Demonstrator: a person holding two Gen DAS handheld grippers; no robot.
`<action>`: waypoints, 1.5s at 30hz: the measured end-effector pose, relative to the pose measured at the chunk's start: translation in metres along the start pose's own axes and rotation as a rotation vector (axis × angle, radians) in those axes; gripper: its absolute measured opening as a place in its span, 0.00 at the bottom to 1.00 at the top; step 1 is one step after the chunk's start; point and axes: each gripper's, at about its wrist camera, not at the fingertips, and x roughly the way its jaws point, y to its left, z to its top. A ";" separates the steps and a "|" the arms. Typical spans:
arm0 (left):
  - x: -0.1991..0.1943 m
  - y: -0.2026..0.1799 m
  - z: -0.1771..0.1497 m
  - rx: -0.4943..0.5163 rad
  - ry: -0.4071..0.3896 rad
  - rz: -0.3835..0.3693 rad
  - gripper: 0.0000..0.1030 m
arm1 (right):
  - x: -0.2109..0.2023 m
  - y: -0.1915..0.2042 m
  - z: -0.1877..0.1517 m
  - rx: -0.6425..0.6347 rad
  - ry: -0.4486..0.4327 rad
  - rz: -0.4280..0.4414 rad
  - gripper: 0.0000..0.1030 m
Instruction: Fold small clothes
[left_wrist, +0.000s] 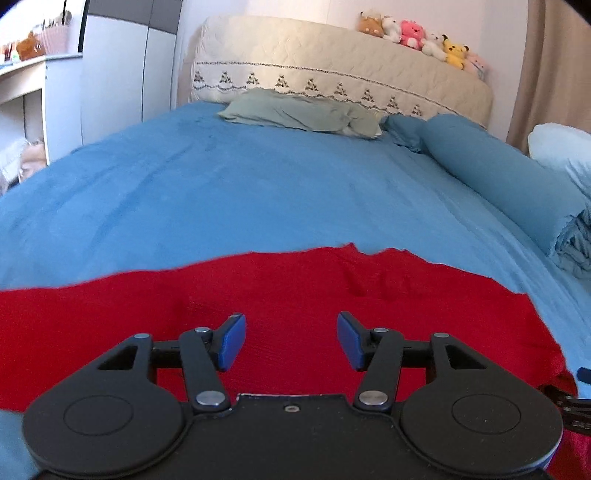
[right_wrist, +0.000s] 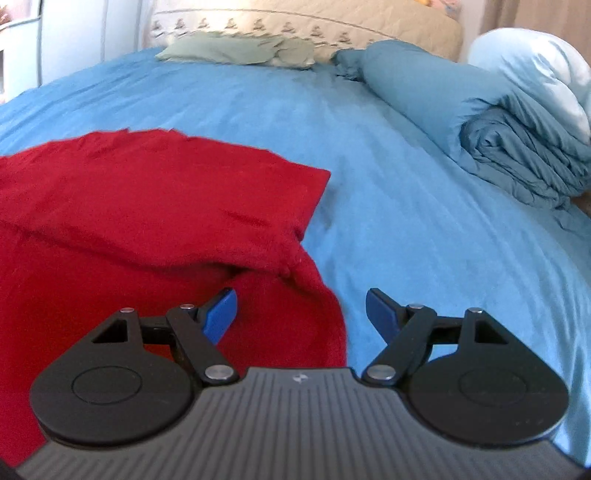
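Left wrist cam: my left gripper sits low over the red knitted garment, blue pads apart, nothing pinched between them, cloth lying flat under the gap. The garment is spread on the blue bed sheet, its far edge ragged, running across the width of the view. Past it, a crumpled grey-green pillow lies against the cream quilted headboard, with a row of small plush toys on top. A rolled blue duvet lies along the right side of the bed. Right wrist cam: my right gripper has its pads spread wide, holding nothing. Its left pad is over the garment, its right pad over bare sheet, so the garment's right edge runs between them. One layer of the garment is folded over another here, the fold edge just ahead of the left pad. Duvet is well apart at far right.
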 end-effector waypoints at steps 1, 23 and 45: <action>0.003 -0.003 0.000 -0.015 0.002 -0.005 0.58 | 0.004 0.000 0.000 0.023 -0.010 -0.012 0.90; 0.022 0.000 -0.005 -0.033 0.011 0.015 0.66 | 0.001 0.003 0.018 0.167 -0.159 0.219 0.95; 0.017 0.031 -0.026 -0.074 0.061 0.000 0.75 | 0.008 -0.003 -0.011 0.197 -0.071 0.267 1.00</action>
